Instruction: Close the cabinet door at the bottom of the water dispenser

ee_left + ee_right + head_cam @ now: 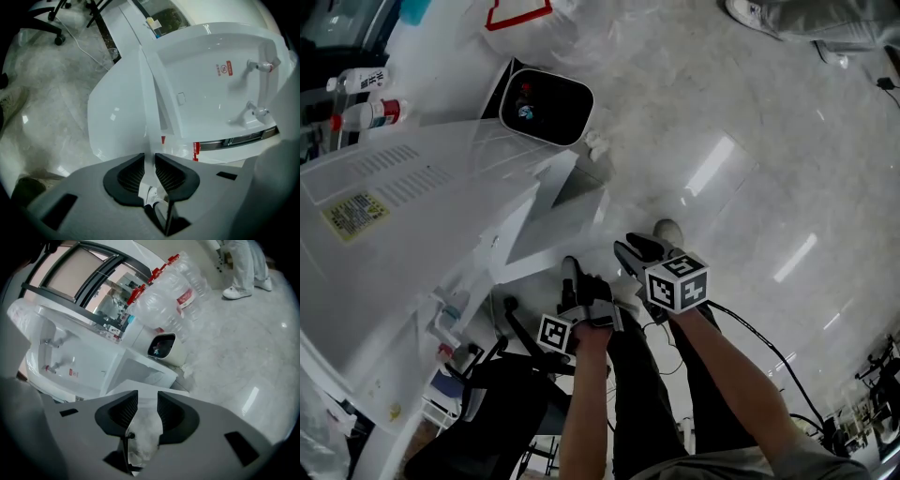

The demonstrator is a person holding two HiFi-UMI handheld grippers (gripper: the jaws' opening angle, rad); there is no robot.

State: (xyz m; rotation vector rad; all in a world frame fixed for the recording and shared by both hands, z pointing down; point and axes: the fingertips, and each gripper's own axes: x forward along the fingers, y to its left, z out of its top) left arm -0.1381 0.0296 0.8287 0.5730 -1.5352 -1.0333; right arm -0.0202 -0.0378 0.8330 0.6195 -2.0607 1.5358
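- While the head view looks steeply down, a white water dispenser (pixel 412 216) fills the left side, taps on its front.
- Its cabinet door (pixel 117 112) at the bottom stands swung out from the body, edge toward the person.
- The left gripper (pixel 150 157) has its fingers pressed onto the door's thin free edge, pinching the panel between them.
- The right gripper (pixel 147 401) is just beside the left one; its fingers are spread with only floor in the gap, the door's edge just beyond the tips.
- A white box with a dark screen (pixel 546 106) sits on the pale floor (pixel 750 150) behind the dispenser.
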